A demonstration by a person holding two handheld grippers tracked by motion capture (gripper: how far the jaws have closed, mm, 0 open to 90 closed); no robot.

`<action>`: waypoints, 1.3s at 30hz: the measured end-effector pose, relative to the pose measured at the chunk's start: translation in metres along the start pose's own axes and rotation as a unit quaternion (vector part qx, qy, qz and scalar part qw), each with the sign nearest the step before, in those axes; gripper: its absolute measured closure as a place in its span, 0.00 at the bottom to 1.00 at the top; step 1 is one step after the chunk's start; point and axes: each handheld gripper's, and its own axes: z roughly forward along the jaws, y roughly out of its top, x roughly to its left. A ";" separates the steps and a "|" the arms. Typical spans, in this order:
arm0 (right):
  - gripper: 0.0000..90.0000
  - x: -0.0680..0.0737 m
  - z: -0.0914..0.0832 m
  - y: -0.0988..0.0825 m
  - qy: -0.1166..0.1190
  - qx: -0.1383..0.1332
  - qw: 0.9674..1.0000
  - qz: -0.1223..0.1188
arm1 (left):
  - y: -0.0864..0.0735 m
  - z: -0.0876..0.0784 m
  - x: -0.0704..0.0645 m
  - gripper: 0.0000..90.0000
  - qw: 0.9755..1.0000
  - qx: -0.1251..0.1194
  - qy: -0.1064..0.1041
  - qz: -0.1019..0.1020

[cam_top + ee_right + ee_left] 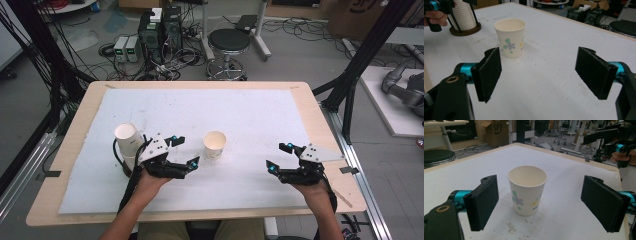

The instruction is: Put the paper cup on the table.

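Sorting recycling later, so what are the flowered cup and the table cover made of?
Cup: apparently paper, matte cream with a rolled rim and printed flowers. Cover: a white sheet, dull and stained; possibly foam or felt, hard to tell.

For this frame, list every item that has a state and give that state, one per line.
paper cup: upright on the white mat, open end up, looks empty, nothing touching it.
stack of cups: standing in its dark holder at the mat's left.
left gripper: open, fingers apart, nothing between them, aimed at the paper cup.
right gripper: open, holding nothing, above the mat.
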 end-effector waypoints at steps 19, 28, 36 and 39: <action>0.24 0.004 -0.009 -0.004 -0.010 -0.003 1.000 0.000 | -0.001 -0.012 0.000 0.16 1.000 -0.007 0.008 0.008; 0.24 0.005 -0.012 -0.003 -0.015 -0.002 1.000 -0.001 | -0.002 -0.015 0.001 0.16 1.000 -0.010 0.011 0.004; 0.24 0.005 -0.013 -0.004 -0.018 -0.004 1.000 -0.003 | -0.003 -0.016 0.002 0.16 1.000 -0.012 0.013 0.002; 0.24 0.005 -0.013 -0.004 -0.018 -0.004 1.000 -0.002 | -0.003 -0.016 0.002 0.16 1.000 -0.012 0.012 0.003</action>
